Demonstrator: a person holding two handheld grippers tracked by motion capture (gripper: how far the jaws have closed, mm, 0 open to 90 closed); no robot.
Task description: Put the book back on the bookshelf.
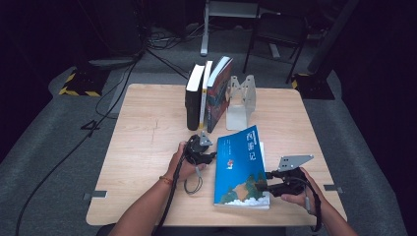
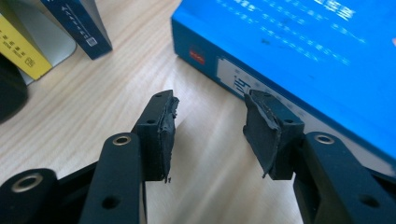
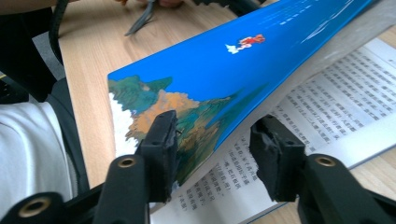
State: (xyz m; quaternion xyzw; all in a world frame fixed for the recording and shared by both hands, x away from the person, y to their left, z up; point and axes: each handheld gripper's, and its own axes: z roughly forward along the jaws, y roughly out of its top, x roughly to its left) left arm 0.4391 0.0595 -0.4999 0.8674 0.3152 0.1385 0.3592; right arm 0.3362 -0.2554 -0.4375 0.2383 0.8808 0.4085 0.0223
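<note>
High view: blue book (image 1: 242,167) flat on the wooden table (image 1: 142,142) near the front edge, cover lifted at its right side; right gripper (image 1: 268,187) at that lower right edge, left gripper (image 1: 209,157) just beside the spine side. Behind, three upright books (image 1: 206,96) leaning against a grey metal bookend (image 1: 241,103) (second half of the bookend bare). Dark floor, chair (image 1: 278,34) and cables beyond. Left gripper view: jaws spread, nothing between the rough black pads (image 2: 166,135), bare wood grain below; blue book's spine close by the right-hand jaw, contact unclear. Right gripper view: jaws apart, glossy cover edge curling up between them, printed pages (image 3: 327,102) exposed underneath; pads not visibly pressing on it.
</note>
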